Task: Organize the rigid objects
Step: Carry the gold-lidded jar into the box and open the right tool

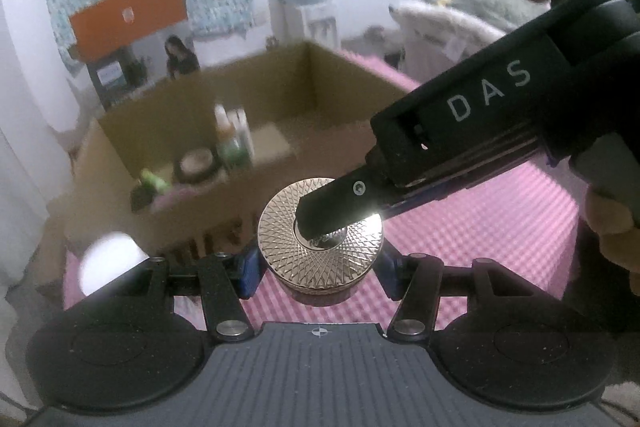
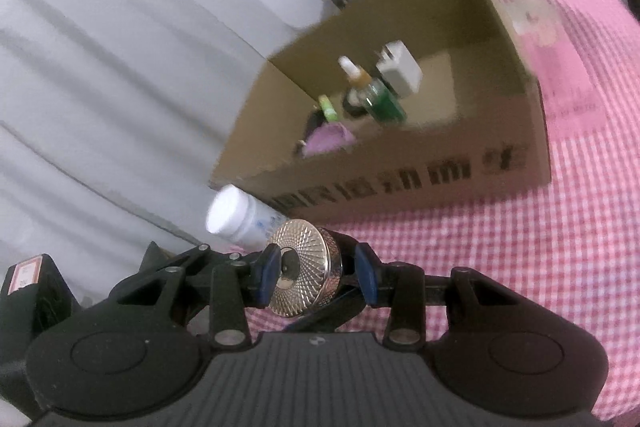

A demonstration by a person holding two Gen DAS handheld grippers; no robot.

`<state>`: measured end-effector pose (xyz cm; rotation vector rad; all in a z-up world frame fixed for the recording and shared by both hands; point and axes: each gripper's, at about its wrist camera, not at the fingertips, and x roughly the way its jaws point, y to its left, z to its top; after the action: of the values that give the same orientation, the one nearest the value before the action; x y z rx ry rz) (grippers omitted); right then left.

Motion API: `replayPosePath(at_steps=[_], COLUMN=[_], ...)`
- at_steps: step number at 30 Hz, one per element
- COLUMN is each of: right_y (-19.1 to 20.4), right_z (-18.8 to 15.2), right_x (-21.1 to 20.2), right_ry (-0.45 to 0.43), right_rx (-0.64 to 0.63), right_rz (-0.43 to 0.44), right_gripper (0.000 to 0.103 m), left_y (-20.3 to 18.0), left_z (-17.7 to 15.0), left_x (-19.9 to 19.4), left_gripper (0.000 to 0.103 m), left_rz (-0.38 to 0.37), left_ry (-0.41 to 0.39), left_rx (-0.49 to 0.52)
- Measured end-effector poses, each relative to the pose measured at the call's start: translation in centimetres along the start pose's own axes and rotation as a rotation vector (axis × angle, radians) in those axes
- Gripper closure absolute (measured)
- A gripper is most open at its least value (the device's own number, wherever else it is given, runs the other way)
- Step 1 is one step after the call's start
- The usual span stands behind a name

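Observation:
A round gold compact with an engraved lid sits between the blue pads of my left gripper, which grips its sides above the pink checked cloth. My right gripper comes in from the right, and one of its fingers lies across the compact's lid. In the right wrist view the compact stands on edge between my blue pads, held top and bottom. An open cardboard box stands behind, holding several bottles and small items.
A white pill bottle lies on the cloth by the box's near left corner. A white curtain hangs at the left. A small clear bottle stands behind the box at the right.

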<state>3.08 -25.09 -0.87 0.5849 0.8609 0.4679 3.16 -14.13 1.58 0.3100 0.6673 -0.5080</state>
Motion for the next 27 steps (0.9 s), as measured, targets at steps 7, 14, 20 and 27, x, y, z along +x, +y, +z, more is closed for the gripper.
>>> replayPosePath(at_steps=[7,14,20,27], right_y=[2.9,2.6,-0.6,-3.6], right_z=[4.0,8.9,12.0,13.3], right_x=[-1.8,-1.0,2.5,6.1], right_ry=[-0.062,-0.047,0.054,0.18], right_rx=[-0.096,-0.137,-0.106,-0.099], right_rz=[-0.006,-0.038,-0.084,-0.14], right_gripper=[0.059,0.059,0.059,0.059], left_y=[1.2,2.3,3.7,5.3], left_z=[4.0,6.7,7.4,7.3], left_x=[-1.1,1.5,6.4,10.9], left_gripper=[0.048,0.048,0.048,0.048], left_rz=[0.016,0.001,-0.049,-0.109], left_ry=[-0.079,-0.08,0.028,0.146], left_rx=[-0.002,-0.056,-0.135,-0.229])
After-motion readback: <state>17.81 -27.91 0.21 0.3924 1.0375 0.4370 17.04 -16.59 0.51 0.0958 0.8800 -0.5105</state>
